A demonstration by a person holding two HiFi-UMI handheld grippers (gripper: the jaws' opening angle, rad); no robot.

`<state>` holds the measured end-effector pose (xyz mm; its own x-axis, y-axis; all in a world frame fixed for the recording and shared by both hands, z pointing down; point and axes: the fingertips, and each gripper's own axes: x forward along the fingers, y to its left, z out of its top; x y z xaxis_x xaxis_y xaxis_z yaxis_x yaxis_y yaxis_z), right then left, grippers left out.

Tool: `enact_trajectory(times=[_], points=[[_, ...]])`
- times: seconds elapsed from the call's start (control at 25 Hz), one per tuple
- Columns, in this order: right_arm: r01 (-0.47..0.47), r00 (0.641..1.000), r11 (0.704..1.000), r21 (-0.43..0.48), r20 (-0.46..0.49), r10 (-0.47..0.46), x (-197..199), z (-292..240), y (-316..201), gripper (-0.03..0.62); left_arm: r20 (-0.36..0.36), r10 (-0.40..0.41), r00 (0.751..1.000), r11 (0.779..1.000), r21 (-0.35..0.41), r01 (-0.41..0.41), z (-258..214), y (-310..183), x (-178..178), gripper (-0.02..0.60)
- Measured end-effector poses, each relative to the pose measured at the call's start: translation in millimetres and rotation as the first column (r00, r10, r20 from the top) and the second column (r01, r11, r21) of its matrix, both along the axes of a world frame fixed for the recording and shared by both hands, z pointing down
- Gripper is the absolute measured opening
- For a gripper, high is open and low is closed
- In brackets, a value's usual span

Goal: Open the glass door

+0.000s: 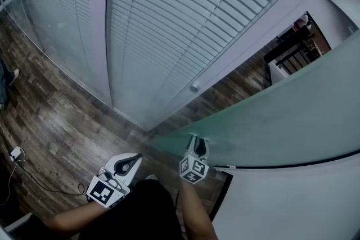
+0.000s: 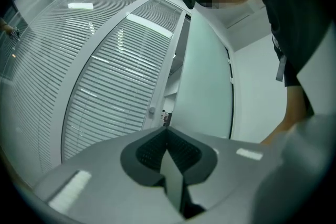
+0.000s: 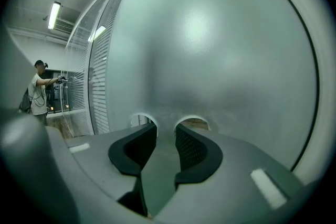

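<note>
The frosted green glass door (image 1: pixel 292 115) stands swung out across the right of the head view, and it fills the right gripper view (image 3: pixel 210 39). My right gripper (image 1: pixel 195 140) has its fingertips right at the door's surface near the leading edge. Its jaws are apart and nothing lies between the pads (image 3: pixel 167 131). My left gripper (image 1: pixel 136 160) hangs low on the left, away from the door, shut on nothing (image 2: pixel 168 131). From there the door (image 2: pixel 205 76) shows edge-on ahead.
A glass partition with white blinds (image 1: pixel 169 19) runs along the far side, with a small round knob (image 1: pixel 194 87) on its frame. A cable and small box (image 1: pixel 16 153) lie on the wood floor at left. Another person (image 3: pixel 39 86) stands far off beside the partition.
</note>
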<state>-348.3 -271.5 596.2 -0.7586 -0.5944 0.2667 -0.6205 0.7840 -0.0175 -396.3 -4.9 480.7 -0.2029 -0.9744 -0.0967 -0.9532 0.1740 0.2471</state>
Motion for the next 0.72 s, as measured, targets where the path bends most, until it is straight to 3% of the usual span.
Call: enact_trajectory(times=[0.4, 0.72], points=[[0.078, 0.997, 0.997, 0.005, -0.002, -0.078, 45, -20, 45, 0.115, -0.048, 0.081, 0.996, 0.997, -0.004, -0.081, -6, 0, 33, -0.002], [0.163, 0.987, 0.987, 0.001, 0.018, -0.163, 81, -22, 74, 0.116, -0.046, 0.077, 0.996, 0.997, -0.006, -0.077, -6, 7, 65, -0.002]])
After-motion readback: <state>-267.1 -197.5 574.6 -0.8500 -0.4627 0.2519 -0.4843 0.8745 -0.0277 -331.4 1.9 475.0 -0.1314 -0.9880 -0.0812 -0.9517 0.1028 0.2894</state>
